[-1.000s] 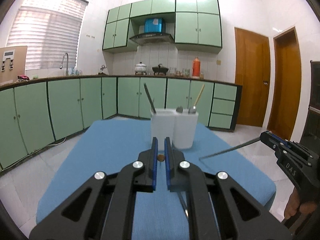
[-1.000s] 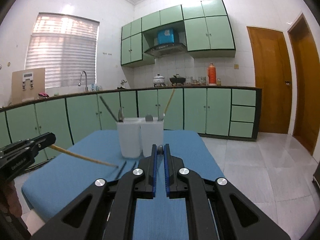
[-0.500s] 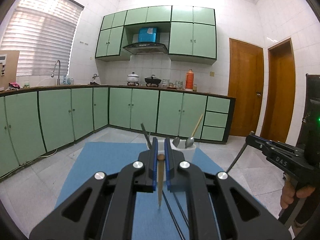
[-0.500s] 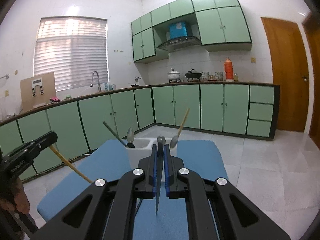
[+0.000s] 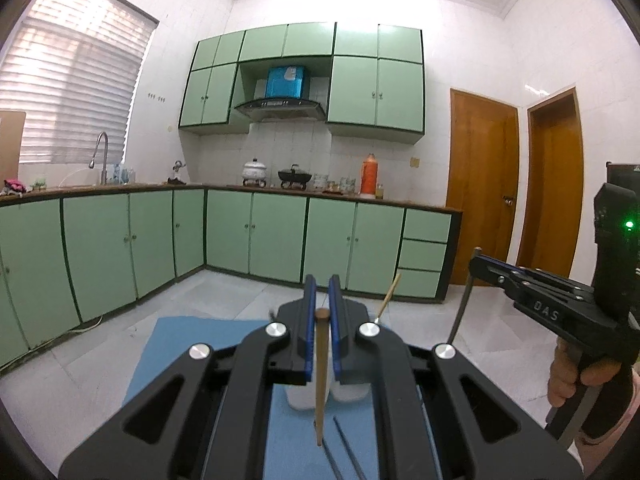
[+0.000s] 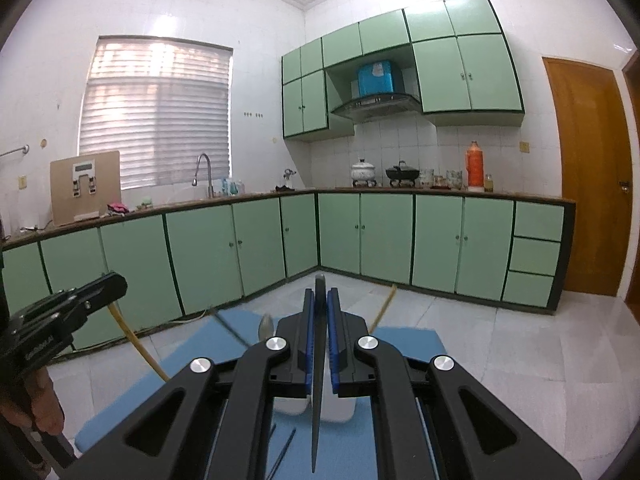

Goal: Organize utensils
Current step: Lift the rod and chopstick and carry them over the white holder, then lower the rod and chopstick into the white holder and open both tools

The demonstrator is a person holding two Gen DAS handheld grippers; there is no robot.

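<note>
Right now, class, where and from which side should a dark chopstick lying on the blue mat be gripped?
Grip one dark chopstick mid-length, from straight above, squeezing across its width: it is thin and lies flat on the blue mat, close before the white holder.

Blue mat (image 5: 224, 344), mint-green cabinets (image 5: 276, 236)

White holder (image 5: 308, 396) below — air around clear.
</note>
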